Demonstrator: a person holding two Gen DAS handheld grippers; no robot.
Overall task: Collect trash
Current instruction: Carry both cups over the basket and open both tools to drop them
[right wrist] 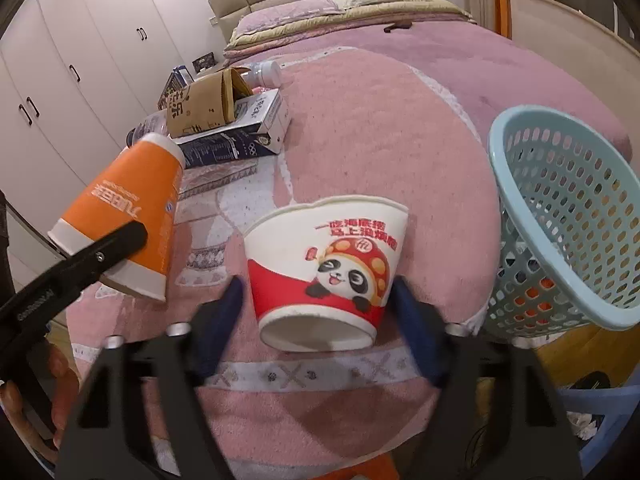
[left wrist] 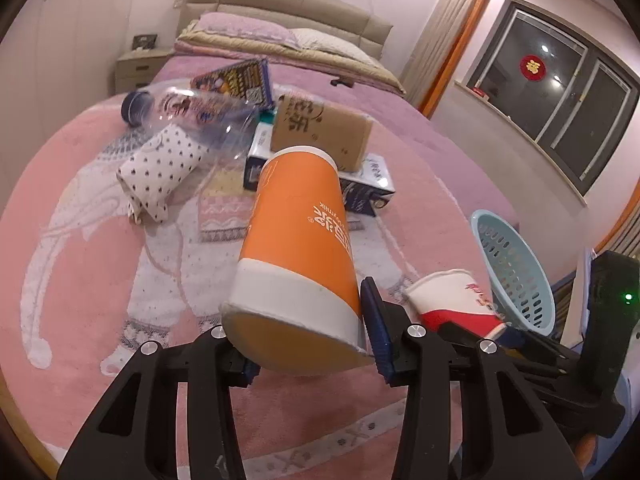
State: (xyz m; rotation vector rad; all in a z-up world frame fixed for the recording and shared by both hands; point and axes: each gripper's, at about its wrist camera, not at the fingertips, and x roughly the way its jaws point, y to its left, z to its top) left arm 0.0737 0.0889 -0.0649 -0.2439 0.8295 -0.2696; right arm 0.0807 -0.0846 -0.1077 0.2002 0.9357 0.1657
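Observation:
My left gripper [left wrist: 310, 344] is shut on a tall orange paper cup [left wrist: 300, 248] near its white base and holds it tilted above the pink bedspread; the cup also shows in the right wrist view [right wrist: 128, 216]. My right gripper [right wrist: 320, 308] is shut on a red-and-white panda paper bowl [right wrist: 328, 264], held just above the bed; the bowl also shows in the left wrist view [left wrist: 452, 304]. A light blue perforated basket [right wrist: 560, 208] stands tilted at the bed's right edge, right of the bowl, and shows in the left wrist view [left wrist: 512, 268].
More trash lies farther up the bed: a clear plastic bottle [left wrist: 192, 112], a polka-dot paper bag [left wrist: 160, 168], a brown carton [left wrist: 320, 128] on a dark box [left wrist: 360, 184], and a printed carton [left wrist: 236, 80]. A wardrobe [right wrist: 60, 80] stands left, a window [left wrist: 560, 92] right.

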